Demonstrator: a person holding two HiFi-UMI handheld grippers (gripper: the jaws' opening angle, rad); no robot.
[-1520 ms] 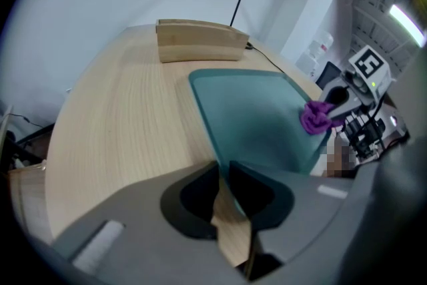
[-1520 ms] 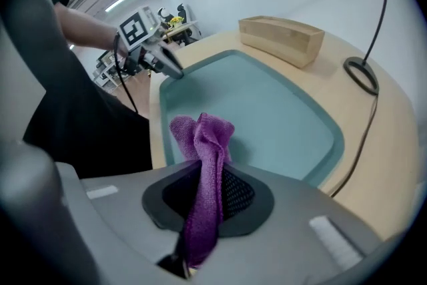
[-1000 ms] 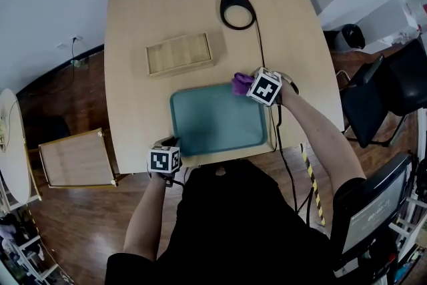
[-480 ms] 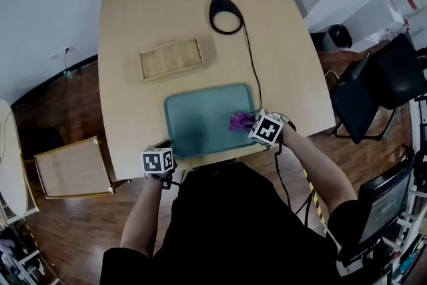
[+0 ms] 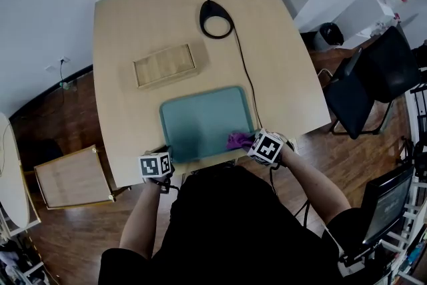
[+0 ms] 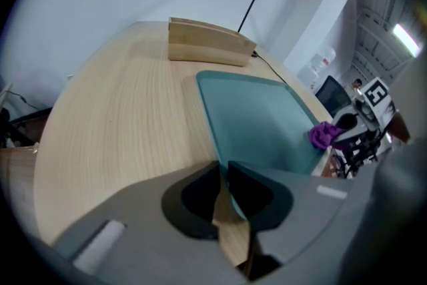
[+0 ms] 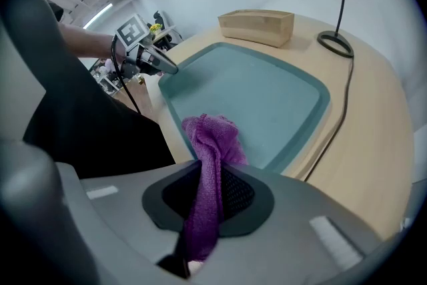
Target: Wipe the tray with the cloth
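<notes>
Over the last second the right tool [image 5: 248,143] has drawn the crumpled purple knit cloth [image 5: 235,141] down the right side of the shallow teal rectangular plastic tray [image 5: 200,118]. It went from the tray's 1 o'clock corner, past 3 o'clock, to the 5 o'clock corner, where it now sits just inside the near rim. The tool's pads are pinched narrow on a fold of the cloth, which bunches out ahead of them onto the tray floor.

The left tool [image 5: 165,153] has stayed at the tray's 7 o'clock corner, closed to a thin gap with the tray's rim running in between the pads, apparently pinning it to the pale wooden table [image 5: 147,17].

That looks like one full stroke along the right edge. The middle and left of the tray appear still to be covered, so the wiping is probably under way rather than done. The next pass would likely start again from the far rim, further toward 9 o'clock.
</notes>
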